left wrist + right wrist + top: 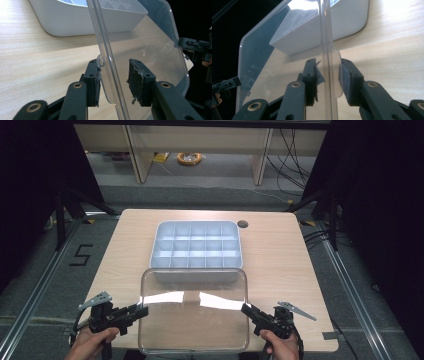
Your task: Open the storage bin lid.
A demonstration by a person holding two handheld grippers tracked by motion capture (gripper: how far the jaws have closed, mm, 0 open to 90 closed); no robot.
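Clear lid held up between two grippers, just in front of the tray.

The table [280,255] carries the white tray [196,251] at its middle; the lid [194,312] hangs above the table's near part, its far edge over the tray's near wall. The left gripper [142,309] clenches the lid's left rim and the right gripper [246,308] clenches its right rim, each grasping a small rim tab.

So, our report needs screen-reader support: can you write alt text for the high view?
A person's two tongs, left tongs and right tongs, grip opposite edges of a clear plastic lid above a wooden table, just in front of a white compartment tray.
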